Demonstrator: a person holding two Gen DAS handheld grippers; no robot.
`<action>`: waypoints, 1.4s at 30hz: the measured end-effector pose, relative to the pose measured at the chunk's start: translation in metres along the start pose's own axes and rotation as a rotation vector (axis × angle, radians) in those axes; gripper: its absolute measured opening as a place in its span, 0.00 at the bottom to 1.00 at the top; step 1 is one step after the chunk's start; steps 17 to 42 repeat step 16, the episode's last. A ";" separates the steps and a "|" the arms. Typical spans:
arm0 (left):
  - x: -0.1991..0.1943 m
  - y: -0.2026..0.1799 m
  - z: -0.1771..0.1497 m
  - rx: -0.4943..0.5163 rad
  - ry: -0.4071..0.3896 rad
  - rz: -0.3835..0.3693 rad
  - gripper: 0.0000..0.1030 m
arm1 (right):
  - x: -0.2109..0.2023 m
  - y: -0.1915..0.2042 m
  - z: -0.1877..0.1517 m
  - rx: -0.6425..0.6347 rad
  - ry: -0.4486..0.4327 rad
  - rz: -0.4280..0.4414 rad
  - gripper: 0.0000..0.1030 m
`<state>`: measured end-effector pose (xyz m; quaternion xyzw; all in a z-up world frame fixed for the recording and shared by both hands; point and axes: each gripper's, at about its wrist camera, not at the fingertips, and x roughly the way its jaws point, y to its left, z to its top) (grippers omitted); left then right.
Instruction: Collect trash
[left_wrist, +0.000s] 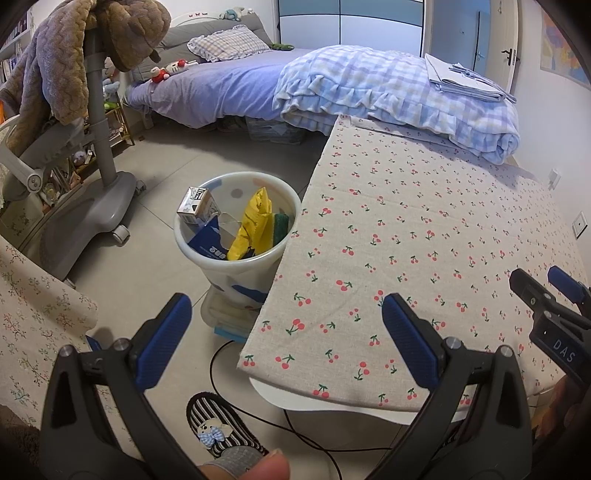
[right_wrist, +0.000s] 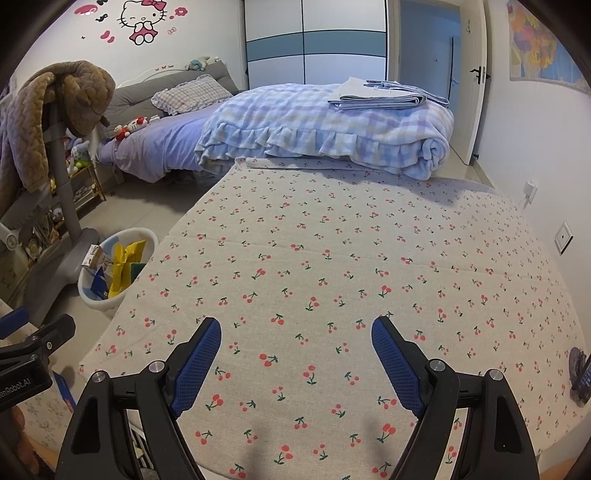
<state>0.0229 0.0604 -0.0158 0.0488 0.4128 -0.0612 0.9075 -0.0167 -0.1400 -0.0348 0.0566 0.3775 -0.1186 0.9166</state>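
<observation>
The white bin stands on the floor just left of my cherry-print table, holding a yellow wrapper, a small carton and a green sponge. My left tongs and right tongs both gape wide, gripping nothing.
</observation>
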 end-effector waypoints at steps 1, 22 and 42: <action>0.000 0.001 0.000 -0.001 0.001 0.000 0.99 | 0.000 0.000 0.000 0.002 0.000 0.001 0.83; -0.001 0.001 0.003 -0.007 0.009 -0.006 0.99 | 0.000 0.001 0.000 -0.002 -0.002 0.001 0.83; -0.001 0.001 0.003 -0.007 0.009 -0.006 0.99 | 0.000 0.001 0.000 -0.002 -0.002 0.001 0.83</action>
